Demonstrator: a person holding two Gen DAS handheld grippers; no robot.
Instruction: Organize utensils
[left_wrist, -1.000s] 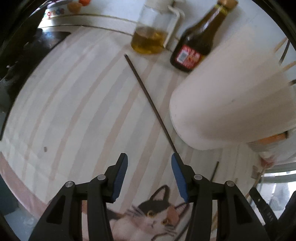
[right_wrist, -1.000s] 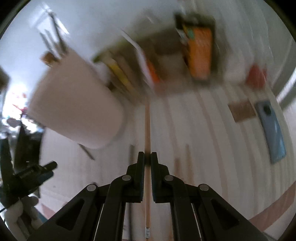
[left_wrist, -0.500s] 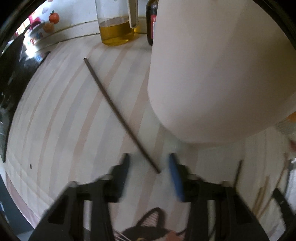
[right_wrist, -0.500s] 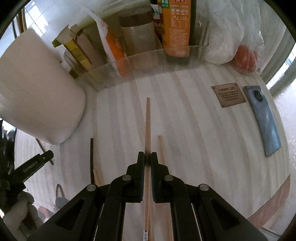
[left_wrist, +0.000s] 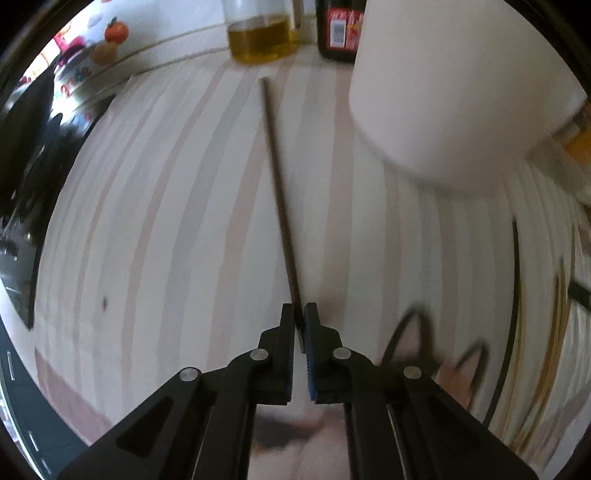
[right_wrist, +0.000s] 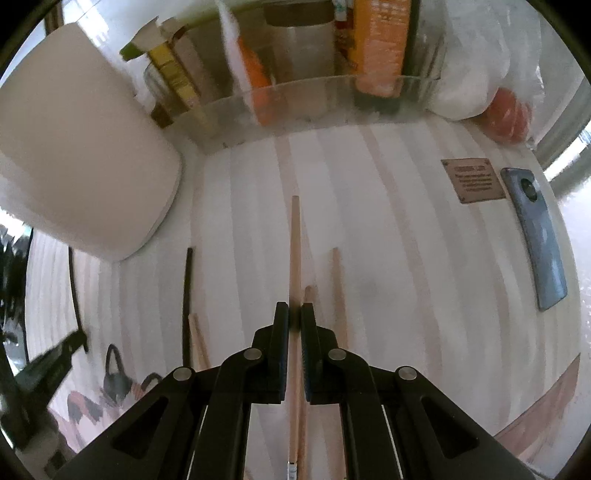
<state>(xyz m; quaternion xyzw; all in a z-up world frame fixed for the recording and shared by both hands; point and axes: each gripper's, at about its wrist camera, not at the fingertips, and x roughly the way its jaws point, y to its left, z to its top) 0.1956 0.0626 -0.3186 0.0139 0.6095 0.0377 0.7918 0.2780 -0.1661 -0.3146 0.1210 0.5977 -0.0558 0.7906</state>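
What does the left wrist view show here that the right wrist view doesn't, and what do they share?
Left wrist only: the left tongs shut on a dark chopstick, an oil jar and a dark sauce bottle.
Right wrist only: the right tongs shut on a light wooden chopstick, a blue phone, a clear organizer and loose chopsticks on the cloth.
Both: the white utensil holder and the striped tablecloth.
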